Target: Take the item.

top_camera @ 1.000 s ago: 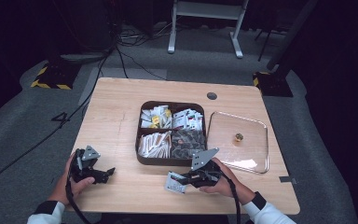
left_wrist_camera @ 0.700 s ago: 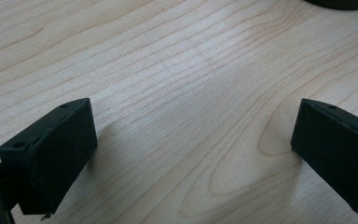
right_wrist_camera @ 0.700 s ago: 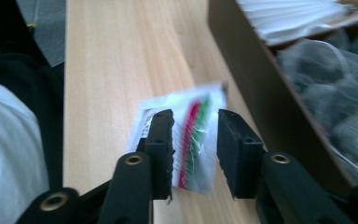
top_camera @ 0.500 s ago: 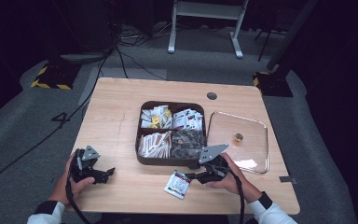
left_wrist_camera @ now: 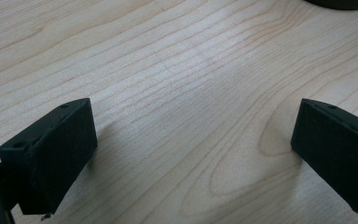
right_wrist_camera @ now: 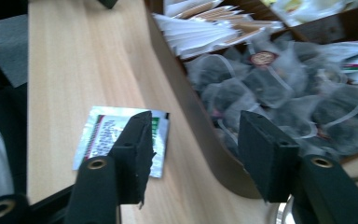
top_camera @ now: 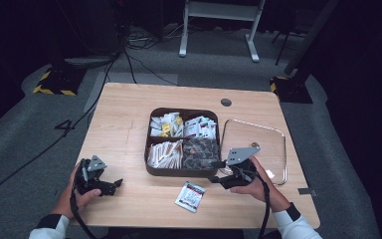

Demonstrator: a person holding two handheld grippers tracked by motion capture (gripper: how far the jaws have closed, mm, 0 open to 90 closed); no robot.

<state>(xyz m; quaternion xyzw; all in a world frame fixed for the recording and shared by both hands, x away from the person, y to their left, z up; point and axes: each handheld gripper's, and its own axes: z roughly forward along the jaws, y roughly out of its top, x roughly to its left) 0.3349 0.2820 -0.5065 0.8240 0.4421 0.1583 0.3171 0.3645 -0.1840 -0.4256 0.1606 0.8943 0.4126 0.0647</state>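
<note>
right gripper (top_camera: 218, 178): held in the right hand at the front right of the table (top_camera: 129, 114), beside the front right corner of the box; jaws parted, just been opening, nothing between them
right gripper, own view (right_wrist_camera: 193, 140): one jaw over the near edge of the sachet, the other over the box rim; pads clear of both
sachet (top_camera: 190, 196): lying flat on the table, just in front of the box, apart from the right gripper; silver edge, red and green print (right_wrist_camera: 121, 135)
left gripper (top_camera: 115, 183): held in the left hand at the front left of the table, well apart from the box; jaws wide apart (left_wrist_camera: 193, 154), bare wood between them
box (top_camera: 151, 167): dark, four compartments, centre of the table; front right compartment holding dark tea bags (right_wrist_camera: 279, 88), front left holding white paper sticks (right_wrist_camera: 200, 28)
glass lid (top_camera: 273, 144): flat on the table, just right of the box
</note>
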